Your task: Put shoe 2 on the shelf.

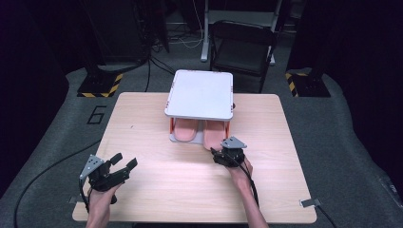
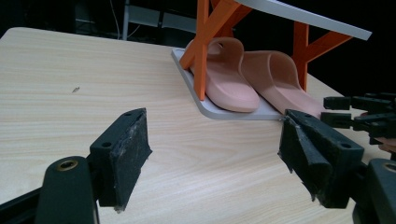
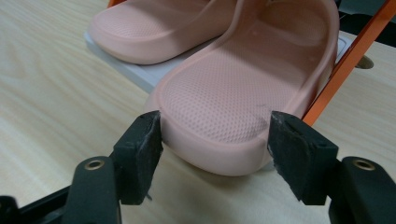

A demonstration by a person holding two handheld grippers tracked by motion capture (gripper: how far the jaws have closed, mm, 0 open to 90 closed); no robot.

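Black claws [image 1: 124,163], grey three-cornered plates [image 1: 91,165]

A light wooden table [image 1: 157,180] stands on a grey floor [image 1: 57,137]. A black folding chair [image 1: 241,45] sits behind the table. Two yellow and black striped feet [image 1: 100,85] stand on the floor. A white number six [image 1: 97,114] is painted there.
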